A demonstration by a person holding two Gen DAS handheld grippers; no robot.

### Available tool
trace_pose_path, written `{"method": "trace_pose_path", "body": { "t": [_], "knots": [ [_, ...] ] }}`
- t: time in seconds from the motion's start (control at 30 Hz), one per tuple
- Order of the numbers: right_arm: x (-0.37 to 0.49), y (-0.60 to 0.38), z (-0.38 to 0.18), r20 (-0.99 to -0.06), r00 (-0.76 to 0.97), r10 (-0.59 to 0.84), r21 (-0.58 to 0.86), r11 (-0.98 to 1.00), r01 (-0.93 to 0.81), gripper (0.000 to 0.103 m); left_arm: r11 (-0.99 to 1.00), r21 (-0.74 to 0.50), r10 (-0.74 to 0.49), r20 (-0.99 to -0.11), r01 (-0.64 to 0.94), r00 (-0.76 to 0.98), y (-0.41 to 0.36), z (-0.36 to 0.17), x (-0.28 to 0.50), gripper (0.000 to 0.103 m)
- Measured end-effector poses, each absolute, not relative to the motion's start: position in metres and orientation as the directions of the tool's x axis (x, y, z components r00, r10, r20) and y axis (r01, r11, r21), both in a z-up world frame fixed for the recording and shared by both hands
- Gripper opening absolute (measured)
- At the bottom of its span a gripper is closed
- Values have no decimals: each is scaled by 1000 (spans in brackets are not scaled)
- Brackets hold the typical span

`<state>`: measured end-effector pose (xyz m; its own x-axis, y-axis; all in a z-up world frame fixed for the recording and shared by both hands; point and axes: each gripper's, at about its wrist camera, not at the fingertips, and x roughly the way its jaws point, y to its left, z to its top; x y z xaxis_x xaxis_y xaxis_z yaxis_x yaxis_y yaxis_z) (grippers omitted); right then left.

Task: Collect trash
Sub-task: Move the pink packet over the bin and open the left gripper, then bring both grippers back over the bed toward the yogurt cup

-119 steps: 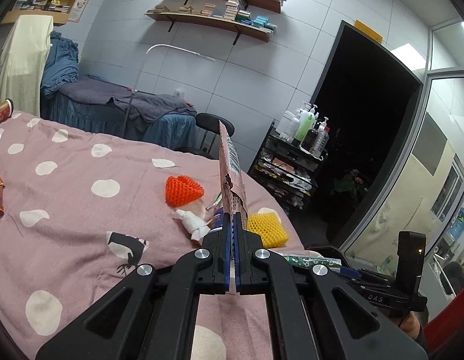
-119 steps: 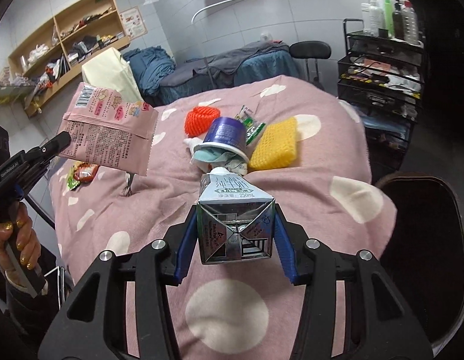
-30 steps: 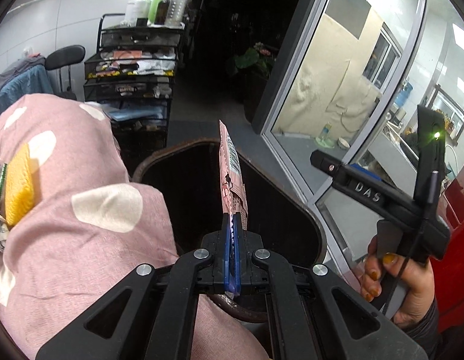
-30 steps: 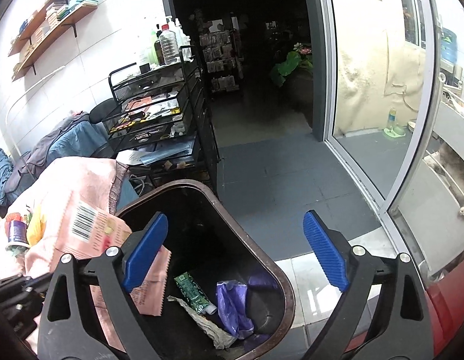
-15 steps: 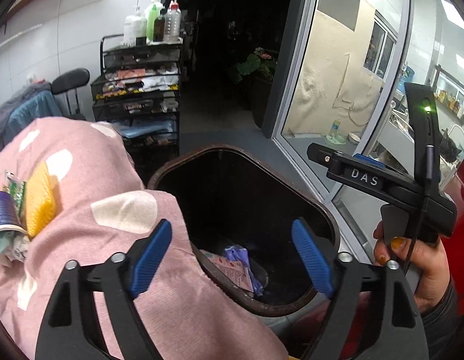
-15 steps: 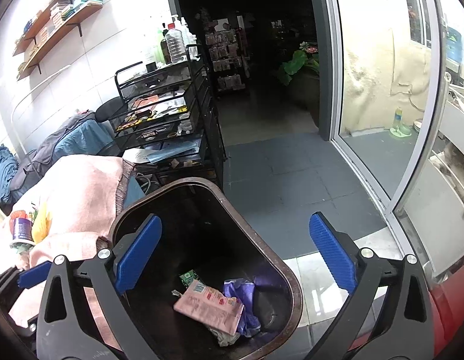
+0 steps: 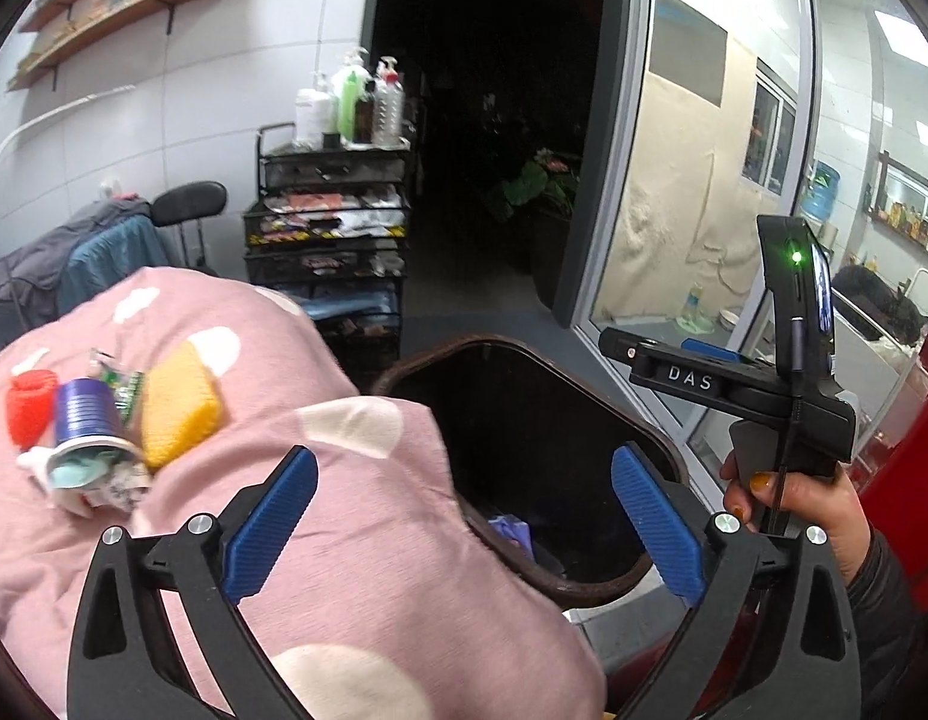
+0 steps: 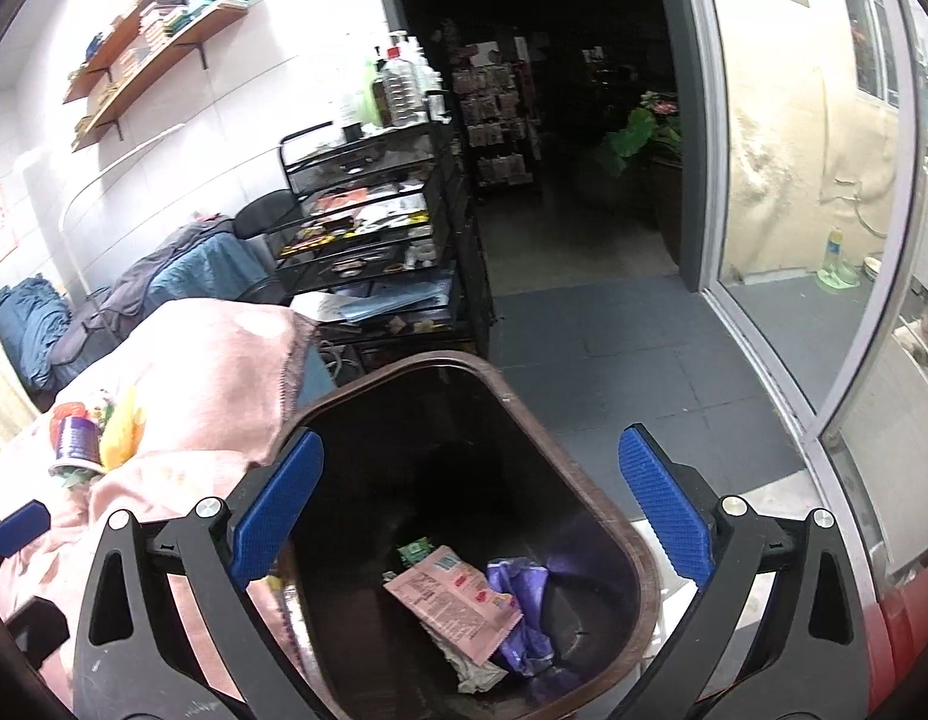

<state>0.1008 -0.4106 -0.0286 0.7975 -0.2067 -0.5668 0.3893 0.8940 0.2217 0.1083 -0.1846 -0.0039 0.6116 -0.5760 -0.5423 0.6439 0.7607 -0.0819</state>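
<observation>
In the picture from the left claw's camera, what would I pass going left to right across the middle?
red foam net → purple cup → yellow foam net → dark trash bin → hand gripping the other claw's handle.

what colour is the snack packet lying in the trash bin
Pink, with small printed pictures and text; the snack packet shows best in the right wrist view, inside the trash bin.
</observation>
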Motion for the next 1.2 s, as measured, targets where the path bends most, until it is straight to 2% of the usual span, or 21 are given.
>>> {"method": "trace_pose_path", "body": {
  "t": [0.23,0.63,0.8,1.2],
  "knots": [
    [108,-380,-25,-553,825,-113,244,925,291,97,812,-86,-533,-511,577,674,-146,0,105,97],
    [132,-308,-21,-559,828,49,224,970,94,97,904,-98,-404,-516,417,755,-68,-7,109,97],
    [139,-271,-17,-559,818,134,220,975,-9,97,939,-96,-329,-534,330,779,-27,-14,110,97],
    [166,-190,-12,-587,758,284,171,959,-227,97,971,-218,-214,-609,97,764,84,-38,122,96]
  ]
}}
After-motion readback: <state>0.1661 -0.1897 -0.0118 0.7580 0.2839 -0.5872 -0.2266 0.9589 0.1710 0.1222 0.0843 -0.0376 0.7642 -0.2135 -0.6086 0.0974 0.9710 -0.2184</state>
